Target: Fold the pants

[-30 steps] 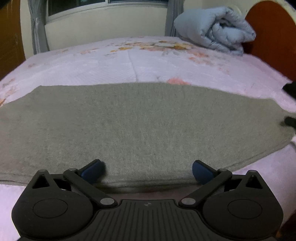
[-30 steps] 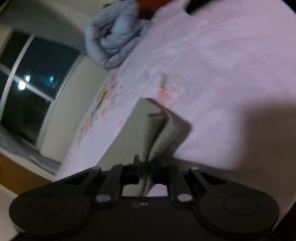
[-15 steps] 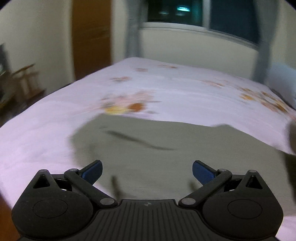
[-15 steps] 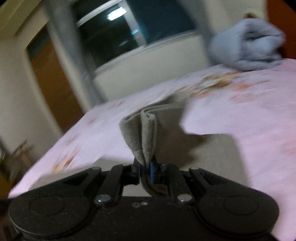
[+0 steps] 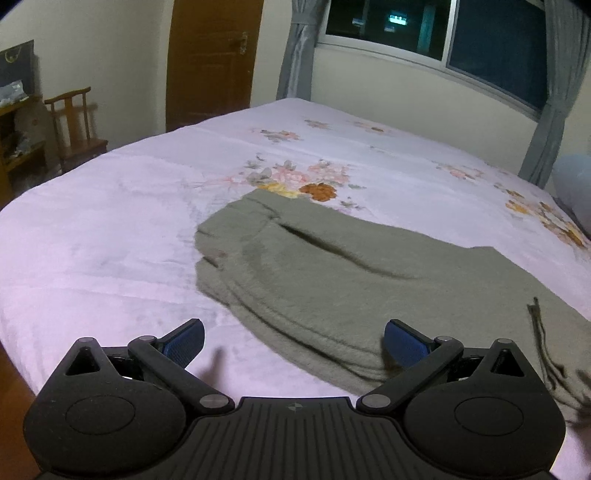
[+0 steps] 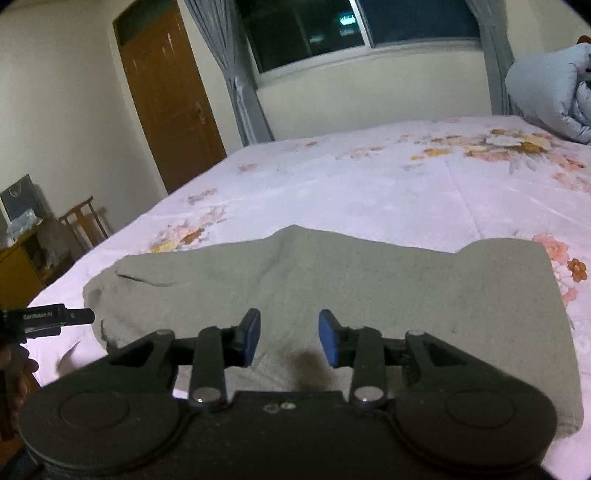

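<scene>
Pants: the grey-green fleece pants (image 5: 332,273) lie folded over on themselves on the pink floral bedsheet (image 5: 110,229), layered edges stacked along the near side; a drawstring (image 5: 543,343) trails off the cloth at the right of the left wrist view.
Pants, right view: the same garment (image 6: 388,280) spreads flat across the bed, its rounded fold at the right end.
Left gripper: the black two-finger left gripper (image 5: 293,341) is spread wide and holds nothing; one blue pad (image 5: 184,339) is over bare sheet, the other at the pants' near edge.
Right gripper: the black right gripper (image 6: 290,341) is released, a gap between its blue pads (image 6: 251,332), with the cloth below and nothing between them.
Other tool: the tip of the left gripper (image 6: 48,317) shows at the left edge of the right wrist view, beside the pants' end.
Room: a brown wooden door (image 6: 166,92), a dark window (image 5: 443,33) with grey curtains (image 5: 299,48), a wooden chair (image 5: 74,118), and a rolled pale-blue quilt (image 6: 546,92) at the far end of the bed.
</scene>
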Demonstrator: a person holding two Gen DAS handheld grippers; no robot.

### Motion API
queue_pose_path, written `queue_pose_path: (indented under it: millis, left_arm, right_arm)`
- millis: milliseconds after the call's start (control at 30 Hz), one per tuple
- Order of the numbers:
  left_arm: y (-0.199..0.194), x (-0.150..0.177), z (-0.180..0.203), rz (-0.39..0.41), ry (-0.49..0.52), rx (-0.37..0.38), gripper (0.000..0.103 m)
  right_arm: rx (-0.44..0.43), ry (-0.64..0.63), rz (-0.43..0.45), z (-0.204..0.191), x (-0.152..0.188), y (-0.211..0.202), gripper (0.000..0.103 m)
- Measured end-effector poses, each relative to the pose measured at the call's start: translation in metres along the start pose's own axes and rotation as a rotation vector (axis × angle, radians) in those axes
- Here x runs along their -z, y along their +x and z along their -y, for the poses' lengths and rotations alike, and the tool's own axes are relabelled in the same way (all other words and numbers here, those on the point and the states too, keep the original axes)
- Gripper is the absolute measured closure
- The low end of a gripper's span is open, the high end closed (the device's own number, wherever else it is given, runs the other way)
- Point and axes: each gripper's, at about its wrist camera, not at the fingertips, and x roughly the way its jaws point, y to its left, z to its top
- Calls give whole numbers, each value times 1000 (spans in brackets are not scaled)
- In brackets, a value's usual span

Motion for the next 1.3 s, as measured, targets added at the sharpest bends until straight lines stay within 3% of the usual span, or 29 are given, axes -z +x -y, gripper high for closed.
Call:
queue_pose_path:
  millis: [133, 167, 300, 400, 500, 567, 667, 733, 833, 900, 967, 1000, 1133, 1300]
  left_arm:
    - [-5, -2, -2, 7, -9, -6, 0]
    - [-5, -2, -4, 5, -15, -8, 0]
    - [-2, 0, -14, -2, -38, -20, 0]
    - [1, 1, -20, -14, -59, -24, 0]
    - [4, 2, -23, -22, -70, -25, 0]
    - [6, 3, -24, -32, -73, -20, 0]
    - [7, 5, -25, -35, -70, -25, 0]
    - [10, 7, -25, -46, -73, -24, 0]
    - [15, 8, -25, -63, -67, -19, 0]
    - [15, 7, -27, -56, -75, -2, 0]
    - [18, 6, -32, -45, -92, 21, 0]
    - [21, 5, -33, -43, -97, 31, 0]
    - [40, 2, -39, -87, -125, 59, 0]
    - [49, -5, -49, -94, -143, 85, 0]
  right_arm:
    - [-27, -85, -71, -27, 2, 29, 71]
    - [-35, -103, -92, -32, 4, 35, 66]
    - [119, -340, -132, -64, 17, 47, 64]
    - [136, -432, -144, -73, 26, 47, 61]
    - [133, -353, -156, -61, 23, 48, 74]
    - [127, -299, -127, -57, 17, 45, 89]
    - [87, -295, -60, -61, 12, 35, 91]
    - [65, -296, -125, -60, 18, 45, 91]
    - [56, -282, -170, -54, 22, 51, 83]
    - [49, -241, -69, -53, 13, 30, 72]
    - [-7, -141, 16, -43, 4, 11, 18]
    - [2, -103, 18, -37, 2, 9, 10]
    - [108, -92, -253, -20, 11, 56, 8]
    - [99, -57, -88, -31, 2, 27, 7]
